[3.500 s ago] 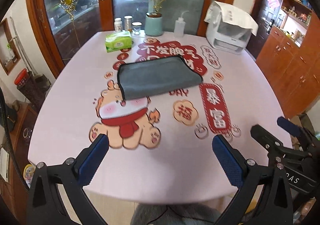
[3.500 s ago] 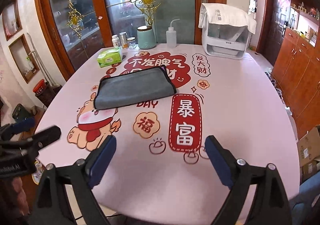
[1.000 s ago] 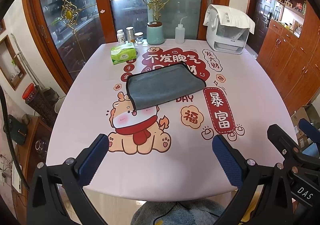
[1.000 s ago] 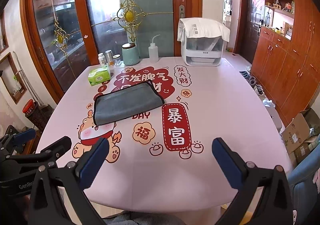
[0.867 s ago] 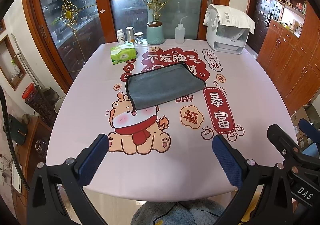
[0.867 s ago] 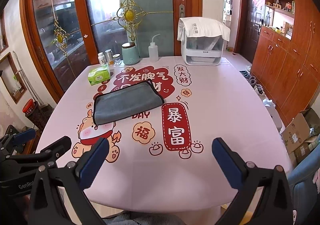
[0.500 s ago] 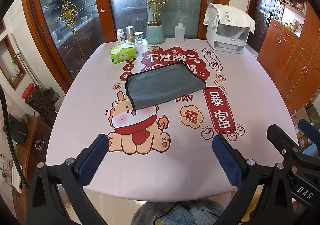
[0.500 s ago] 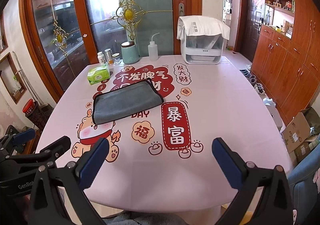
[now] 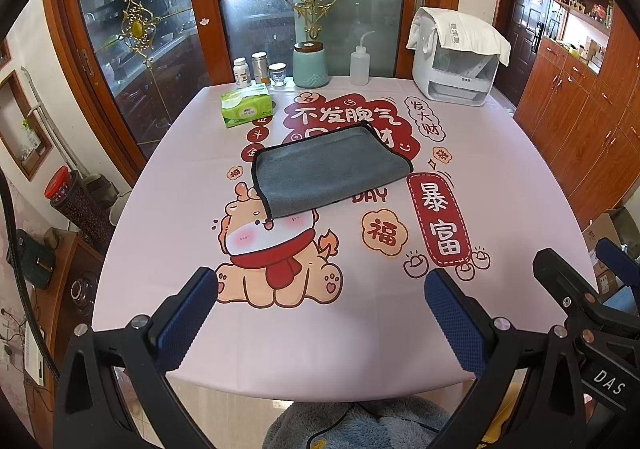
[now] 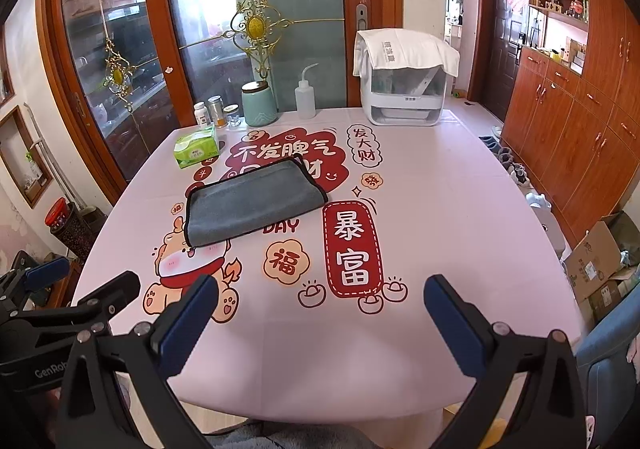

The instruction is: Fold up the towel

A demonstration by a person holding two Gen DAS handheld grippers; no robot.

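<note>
Both claws are held at the near edge of the worktop (image 9: 360, 337), spread wide and gripping nothing: the left claw (image 9: 320, 313) is seen over the cartoon print, and the right claw (image 10: 320, 313) over the pale cloth beside the red panel of characters. Neither claw is touching anything. Further in, near the middle of the worktop, the grey towel (image 9: 328, 169) is found lying flat and already doubled, with its rounded fold toward the right and its dark-bound open edges toward the left and front; it is well apart from both claws.

Several risks can be judged from this. If another fold is intended, only the top layer might be pinched at the open left edge, so that the towel would be peeled apart rather than folded. The thin printed cover might be caught together with the towel if a claw were pressed down too hard, and the cover would then be dragged. A slanted, uneven fold is likely unless the corners are matched, since the towel lies askew to the worktop's edge. At the far side, a green tissue pack (image 9: 247, 110) is set near the towel's back left corner, and small jars (image 9: 260, 69), a teal canister (image 9: 310, 63) and a squeeze bottle (image 9: 359, 61) are ranged behind; these could be knocked by a long reach
</note>
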